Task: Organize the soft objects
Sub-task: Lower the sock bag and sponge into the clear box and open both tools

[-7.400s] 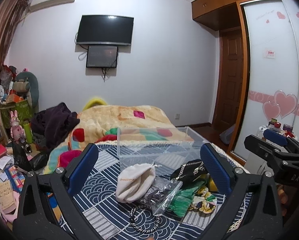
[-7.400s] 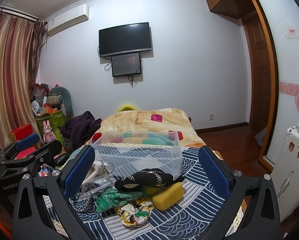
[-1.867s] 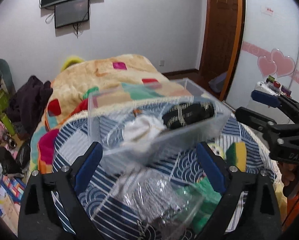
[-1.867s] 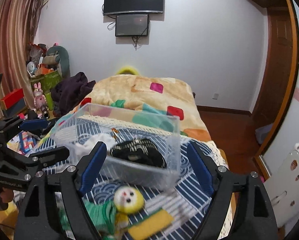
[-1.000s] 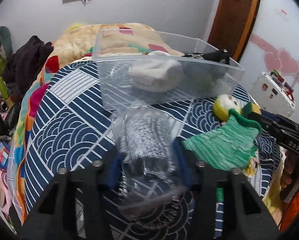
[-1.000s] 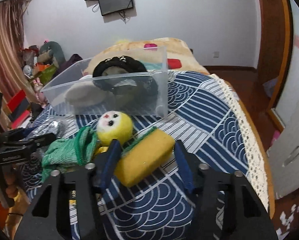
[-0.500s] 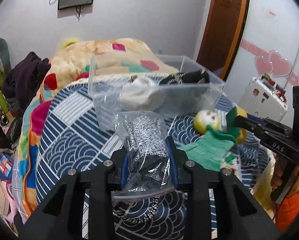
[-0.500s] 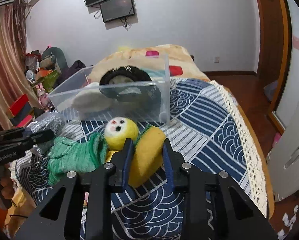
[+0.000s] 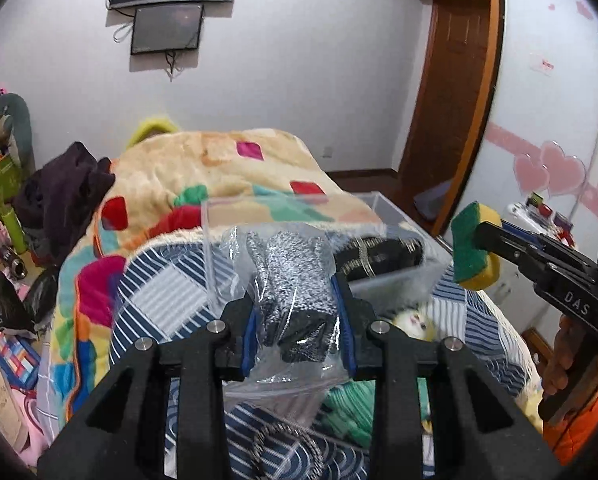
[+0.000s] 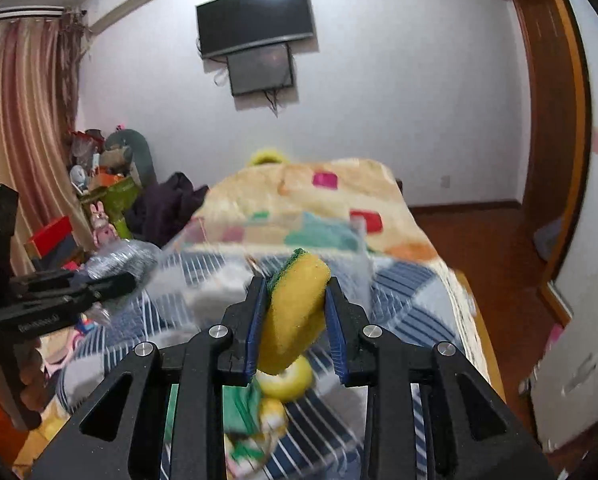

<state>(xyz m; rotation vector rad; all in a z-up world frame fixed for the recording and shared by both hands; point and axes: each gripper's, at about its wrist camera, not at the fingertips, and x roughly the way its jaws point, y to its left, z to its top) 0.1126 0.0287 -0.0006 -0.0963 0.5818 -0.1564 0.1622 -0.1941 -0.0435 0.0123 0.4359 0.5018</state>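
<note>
My left gripper (image 9: 297, 316) is shut on a clear plastic bag holding grey knit gloves (image 9: 293, 284) and holds it raised before the clear plastic bin (image 9: 395, 276). The bin holds a black chain-trimmed item (image 9: 379, 254) and a white soft item (image 10: 215, 294). My right gripper (image 10: 297, 322) is shut on a yellow sponge with a green scrub side (image 10: 297, 308), lifted above the bed; it also shows in the left wrist view (image 9: 473, 252). A yellow-headed doll (image 9: 413, 320) and green cloth (image 9: 351, 408) lie on the blue patterned sheet (image 9: 167, 284).
A colourful patchwork blanket (image 9: 219, 168) and dark clothes (image 9: 63, 196) lie behind the bin. Clutter lies on the floor at left (image 9: 3, 336). A white suitcase (image 10: 571, 380) and wooden door (image 9: 455, 92) are at right. A beaded bracelet (image 9: 283, 452) lies near the sheet's front.
Both grippers have lifted their loads off the sheet and risen toward the bin. The sponge has left the doll and green cloth, which stay on the bed.
</note>
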